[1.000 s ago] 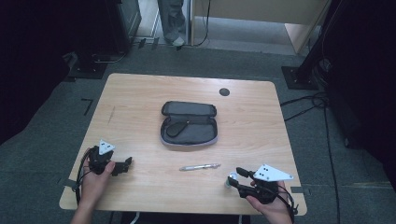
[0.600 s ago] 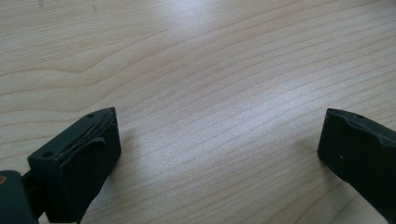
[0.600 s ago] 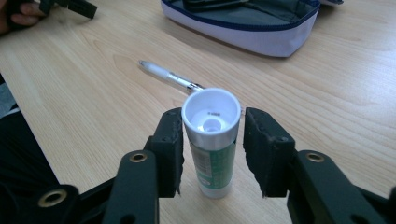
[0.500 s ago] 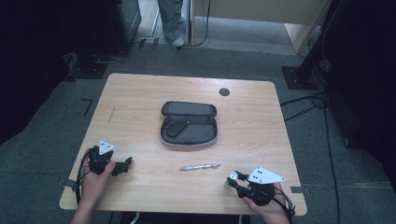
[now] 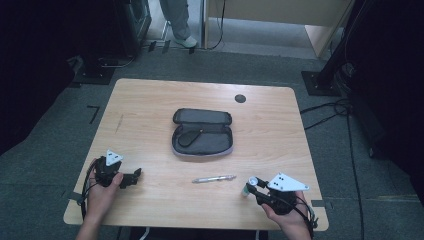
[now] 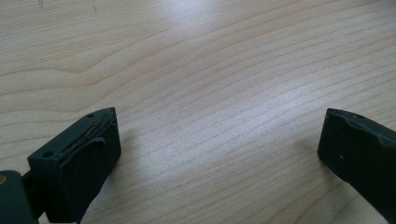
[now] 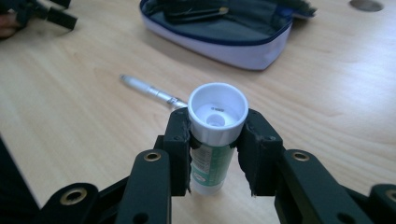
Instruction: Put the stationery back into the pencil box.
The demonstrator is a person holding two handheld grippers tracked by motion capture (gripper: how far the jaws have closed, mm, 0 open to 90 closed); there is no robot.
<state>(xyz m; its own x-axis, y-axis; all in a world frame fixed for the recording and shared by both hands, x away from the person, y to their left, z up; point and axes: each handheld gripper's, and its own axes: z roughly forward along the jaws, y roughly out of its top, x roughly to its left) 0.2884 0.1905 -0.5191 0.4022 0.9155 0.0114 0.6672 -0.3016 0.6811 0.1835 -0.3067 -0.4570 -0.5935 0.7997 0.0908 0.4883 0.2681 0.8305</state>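
A small white-capped tube with a green label (image 7: 217, 135) stands upright on the wooden table (image 5: 150, 100) near its front right edge (image 5: 246, 189). My right gripper (image 7: 218, 117) has just been closing, and its pads now press on both sides of the tube; in the high view it (image 5: 252, 187) lies low at the front right. A silver pen (image 5: 214, 178) lies just left of it. My left gripper (image 5: 134, 176) rests at the front left, jaws wide apart over bare wood (image 6: 219, 121), holding nothing.
An open grey pencil case (image 5: 202, 132) with dark items inside lies at the table's middle, beyond the pen (image 7: 149, 91). A round dark grommet (image 5: 240, 98) sits near the far edge. A person's feet stand on the floor behind the table.
The right gripper's jaws have narrowed onto the white tube, with only a slight shift of the hand. The left hand and gripper have stayed put.
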